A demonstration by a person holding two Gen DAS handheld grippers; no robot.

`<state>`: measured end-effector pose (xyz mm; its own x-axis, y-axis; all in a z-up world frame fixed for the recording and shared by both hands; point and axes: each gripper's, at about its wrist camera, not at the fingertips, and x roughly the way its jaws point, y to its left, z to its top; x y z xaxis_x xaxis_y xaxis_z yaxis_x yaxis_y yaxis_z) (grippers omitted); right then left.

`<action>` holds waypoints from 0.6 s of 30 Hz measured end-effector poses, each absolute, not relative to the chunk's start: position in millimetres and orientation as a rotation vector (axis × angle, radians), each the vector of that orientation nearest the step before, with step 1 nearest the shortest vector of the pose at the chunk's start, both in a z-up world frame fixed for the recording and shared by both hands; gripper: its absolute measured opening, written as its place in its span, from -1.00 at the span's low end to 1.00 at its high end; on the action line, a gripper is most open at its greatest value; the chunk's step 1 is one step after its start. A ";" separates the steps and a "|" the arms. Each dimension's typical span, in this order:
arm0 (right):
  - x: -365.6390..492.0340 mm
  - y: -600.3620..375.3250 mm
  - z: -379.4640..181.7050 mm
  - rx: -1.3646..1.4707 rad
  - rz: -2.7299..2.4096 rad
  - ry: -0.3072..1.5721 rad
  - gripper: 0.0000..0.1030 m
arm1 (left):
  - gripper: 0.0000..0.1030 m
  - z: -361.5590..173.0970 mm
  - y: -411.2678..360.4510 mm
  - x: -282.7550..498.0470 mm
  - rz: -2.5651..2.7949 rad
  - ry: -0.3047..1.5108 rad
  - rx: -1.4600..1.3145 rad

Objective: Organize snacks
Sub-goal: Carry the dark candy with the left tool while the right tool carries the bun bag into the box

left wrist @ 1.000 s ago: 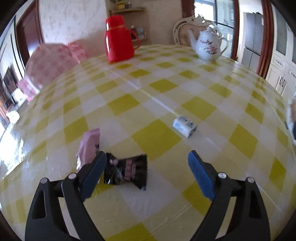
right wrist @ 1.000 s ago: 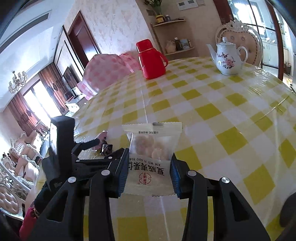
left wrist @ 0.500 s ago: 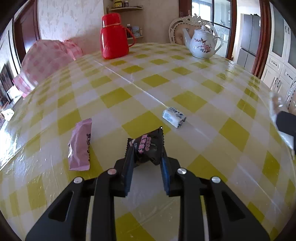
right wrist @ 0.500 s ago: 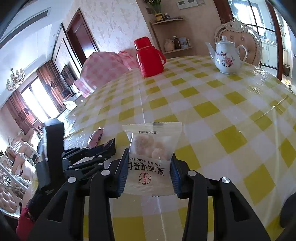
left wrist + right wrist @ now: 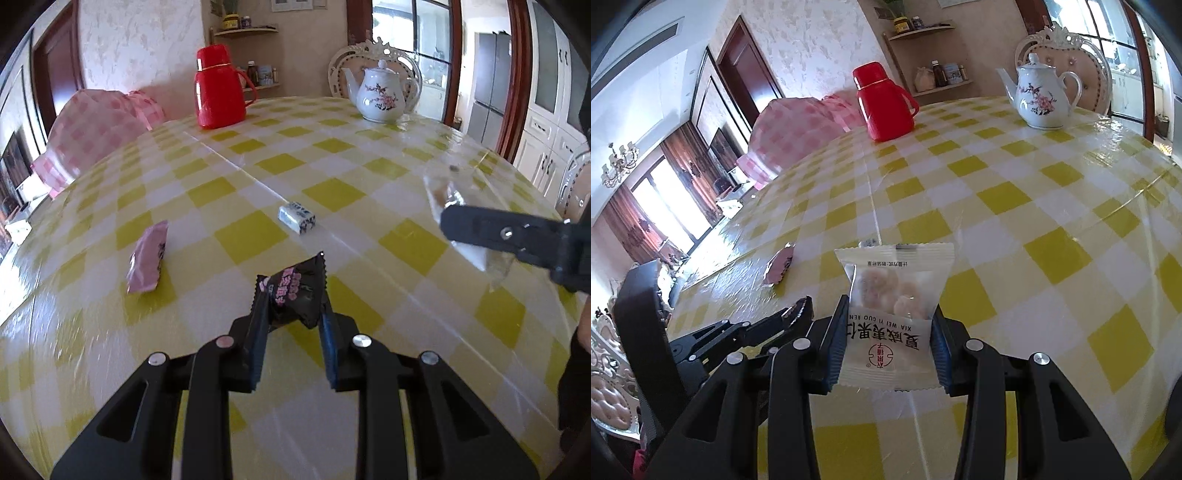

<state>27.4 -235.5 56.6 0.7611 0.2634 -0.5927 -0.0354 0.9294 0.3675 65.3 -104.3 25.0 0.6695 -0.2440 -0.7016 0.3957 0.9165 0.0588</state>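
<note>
In the left wrist view, the left gripper (image 5: 293, 319) was clenched narrowly on one black crinkle-edged snack packet with pink print (image 5: 295, 291), held above the yellow-and-white checked table (image 5: 332, 192). Beyond that packet lay one pink wrapped snack (image 5: 147, 256) and one small white-and-blue wrapped candy (image 5: 296, 217).

In the right wrist view, the right gripper (image 5: 889, 345) was closed on one white snack pouch with a clear window (image 5: 892, 314), held above the table near its front edge. One red thermos jug (image 5: 884, 103) and one white floral teapot (image 5: 1039, 98) stood far beyond the pouch.
</note>
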 end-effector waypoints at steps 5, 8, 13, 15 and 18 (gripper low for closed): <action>12.5 -226.4 48.1 0.336 0.192 0.698 -0.22 | -0.50 32.7 -92.4 39.5 -0.323 0.731 0.168; 2.8 -224.2 44.5 0.356 0.221 0.698 -0.22 | -0.50 38.5 -81.8 21.3 -0.299 0.711 0.139; -17.1 -214.3 43.7 0.368 0.260 0.691 -0.22 | -0.50 42.2 -65.2 -6.6 -0.238 0.688 0.140; -28.7 -206.9 46.0 0.364 0.281 0.680 -0.22 | -0.50 45.7 -58.2 -17.9 -0.224 0.677 0.137; -45.0 -194.8 46.6 0.363 0.319 0.674 -0.22 | -0.50 50.5 -50.2 -35.0 -0.203 0.662 0.155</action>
